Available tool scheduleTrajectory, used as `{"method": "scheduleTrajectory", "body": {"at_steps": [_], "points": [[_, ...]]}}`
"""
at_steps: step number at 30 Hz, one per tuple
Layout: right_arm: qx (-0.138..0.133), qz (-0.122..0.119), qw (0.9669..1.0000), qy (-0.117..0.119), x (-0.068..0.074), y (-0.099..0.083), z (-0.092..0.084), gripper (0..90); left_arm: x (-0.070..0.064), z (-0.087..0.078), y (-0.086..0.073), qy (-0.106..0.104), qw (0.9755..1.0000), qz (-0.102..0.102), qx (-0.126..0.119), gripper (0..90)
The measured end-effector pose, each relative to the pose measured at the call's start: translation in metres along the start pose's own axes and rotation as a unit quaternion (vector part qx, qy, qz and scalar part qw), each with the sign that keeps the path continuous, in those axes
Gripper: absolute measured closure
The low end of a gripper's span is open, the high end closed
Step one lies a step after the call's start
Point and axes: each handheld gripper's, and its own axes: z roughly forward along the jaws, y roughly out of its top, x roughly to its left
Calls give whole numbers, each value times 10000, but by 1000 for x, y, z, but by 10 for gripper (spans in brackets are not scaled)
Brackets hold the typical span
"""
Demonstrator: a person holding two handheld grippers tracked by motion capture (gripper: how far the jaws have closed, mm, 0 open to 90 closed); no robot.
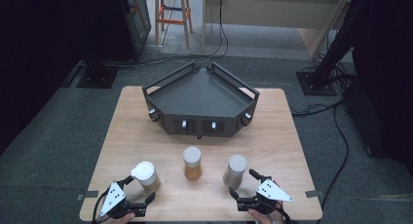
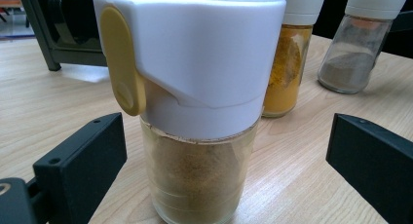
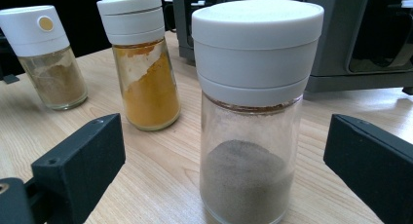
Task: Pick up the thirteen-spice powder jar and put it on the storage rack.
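Straddling the jars without touching, both pairs of jaws stand wide apart: the left gripper (image 1: 138,192) around the tan spice jar (image 2: 195,151), the right gripper (image 1: 247,186) around the grey spice jar (image 3: 248,160). Both should centre on the glass below the caps, then squeeze evenly; the yellow jar (image 1: 193,163) stands between.

Jar base (image 2: 195,212) below frame edge

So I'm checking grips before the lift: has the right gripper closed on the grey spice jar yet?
No, the right gripper has both jaws standing clear of the grey spice jar, with bare table showing on each side.
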Motion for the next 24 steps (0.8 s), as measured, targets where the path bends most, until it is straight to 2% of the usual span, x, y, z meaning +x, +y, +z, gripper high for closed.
{"method": "scheduleTrajectory", "body": {"at_steps": [24], "points": [[-25, 38, 10000, -12, 0, -1, -1, 14, 0, 0, 0, 21, 10000, -2, 18, 10]]}}
